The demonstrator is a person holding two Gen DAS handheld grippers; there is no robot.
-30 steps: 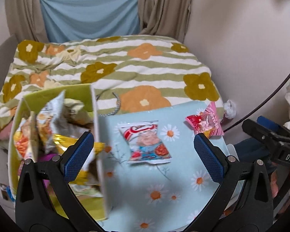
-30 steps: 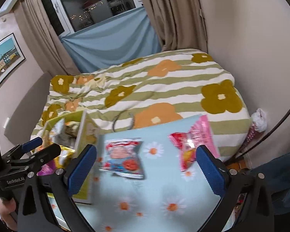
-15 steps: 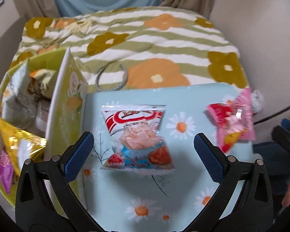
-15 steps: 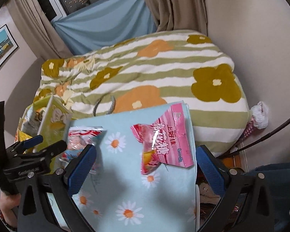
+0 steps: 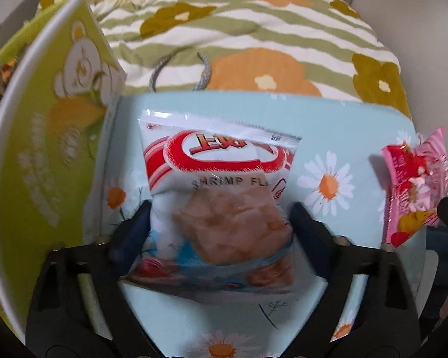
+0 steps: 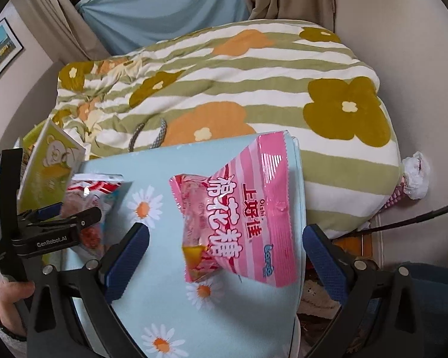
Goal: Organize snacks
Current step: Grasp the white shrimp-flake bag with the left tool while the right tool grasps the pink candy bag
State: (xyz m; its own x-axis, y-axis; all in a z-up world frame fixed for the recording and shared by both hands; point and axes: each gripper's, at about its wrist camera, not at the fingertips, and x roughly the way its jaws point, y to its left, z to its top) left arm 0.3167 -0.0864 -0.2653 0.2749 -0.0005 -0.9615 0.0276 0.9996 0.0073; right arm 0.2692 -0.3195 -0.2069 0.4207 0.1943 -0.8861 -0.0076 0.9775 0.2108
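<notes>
A white and red shrimp chips bag (image 5: pixel 221 200) lies on the light blue daisy table (image 5: pixel 337 125). My left gripper (image 5: pixel 221 226) is open, its blue fingers on either side of the bag's lower half. The bag also shows in the right wrist view (image 6: pixel 89 205), with the left gripper (image 6: pixel 68 217) around it. A pink marshmallow bag (image 6: pixel 242 214) lies at the table's right side. My right gripper (image 6: pixel 224 253) is open, with the pink bag's lower part between its fingers. The pink bag also shows at the right in the left wrist view (image 5: pixel 415 185).
A green snack box with a bear picture (image 5: pixel 44 149) stands at the table's left edge, also in the right wrist view (image 6: pixel 50 167). A striped flowered quilt (image 6: pixel 254 68) covers the bed behind the table. A wall is at the right.
Both grippers have moved forward and down. The left one now straddles the shrimp chips bag. The right one has shifted right to straddle the pink bag.
</notes>
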